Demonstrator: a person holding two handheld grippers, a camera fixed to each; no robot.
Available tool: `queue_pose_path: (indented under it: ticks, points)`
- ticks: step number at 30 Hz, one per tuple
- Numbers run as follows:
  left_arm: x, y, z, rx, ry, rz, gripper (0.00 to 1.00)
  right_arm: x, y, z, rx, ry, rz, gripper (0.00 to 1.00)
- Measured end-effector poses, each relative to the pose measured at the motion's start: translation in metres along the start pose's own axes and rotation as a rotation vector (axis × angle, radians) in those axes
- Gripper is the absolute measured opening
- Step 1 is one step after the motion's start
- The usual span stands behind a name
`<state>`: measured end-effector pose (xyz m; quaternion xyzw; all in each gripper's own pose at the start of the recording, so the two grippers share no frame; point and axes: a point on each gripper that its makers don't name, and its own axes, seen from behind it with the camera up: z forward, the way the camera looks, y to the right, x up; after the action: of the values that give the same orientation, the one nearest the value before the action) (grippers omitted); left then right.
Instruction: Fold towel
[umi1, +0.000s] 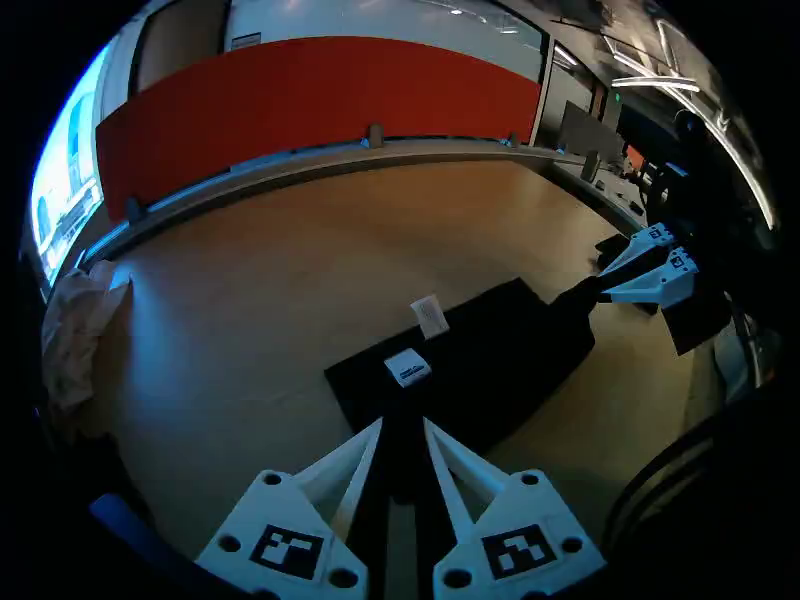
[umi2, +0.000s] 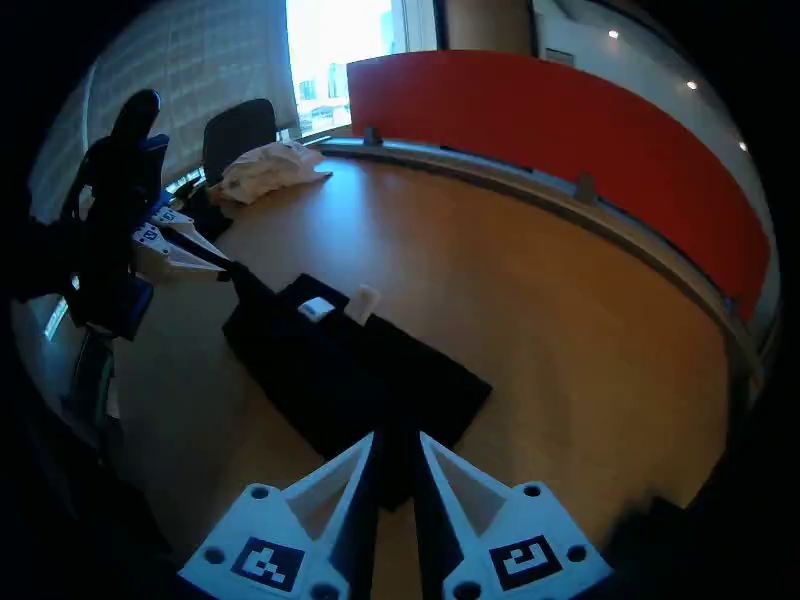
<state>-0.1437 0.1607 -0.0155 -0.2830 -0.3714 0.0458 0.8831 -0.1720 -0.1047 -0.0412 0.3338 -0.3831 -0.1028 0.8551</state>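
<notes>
Black towel (umi1: 500, 340) is spread on the middle of the wooden table (umi1: 300, 280), with two white tags (umi1: 407, 368) on it. Left gripper (umi1: 402, 430) and right gripper (umi2: 396, 440) each have jaws almost closed, pinching opposite ends of it. Crumpled pale cloth (umi1: 75, 320) sits near a table corner, a red divider (umi1: 320, 100) runs along the far edge, and a dark chair (umi2: 240, 125) stands behind the cloth

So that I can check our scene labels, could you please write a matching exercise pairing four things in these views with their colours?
Things:
1. towel
2. partition
3. crumpled cloth
4. table

Colours:
a. red
b. light brown
c. black
d. cream

Pairs: 1-c; 2-a; 3-d; 4-b
</notes>
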Motion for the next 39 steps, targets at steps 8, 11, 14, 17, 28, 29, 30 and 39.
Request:
queue_pose_path:
  ticks: [8, 11, 14, 17, 28, 29, 30, 39]
  points:
    - [-0.004, -0.008, 0.02, -0.002, -0.014, 0.012, 0.13, -0.006, 0.008, 0.019, -0.011, -0.022, 0.031, 0.17]
    - [-0.009, -0.011, 0.028, 0.002, -0.024, 0.012, 0.13, -0.008, 0.012, 0.026, -0.018, -0.028, 0.046, 0.18]
    - [-0.012, -0.016, 0.034, 0.01, -0.03, 0.014, 0.13, -0.01, 0.016, 0.032, -0.027, -0.034, 0.058, 0.18]
    - [-0.014, -0.019, 0.04, 0.017, -0.036, 0.017, 0.13, -0.01, 0.017, 0.037, -0.032, -0.038, 0.062, 0.19]
    - [-0.014, -0.025, 0.053, 0.035, -0.046, 0.025, 0.21, -0.009, 0.025, 0.05, -0.07, -0.043, 0.065, 0.25]
    - [-0.014, -0.026, 0.054, 0.035, -0.047, 0.024, 0.23, -0.009, 0.025, 0.051, -0.073, -0.043, 0.067, 0.26]
    - [-0.014, -0.026, 0.055, 0.036, -0.049, 0.024, 0.23, -0.009, 0.026, 0.052, -0.077, -0.044, 0.069, 0.26]
    - [-0.01, -0.035, 0.061, 0.057, -0.05, 0.036, 0.3, -0.008, 0.036, 0.059, -0.12, -0.049, 0.077, 0.36]
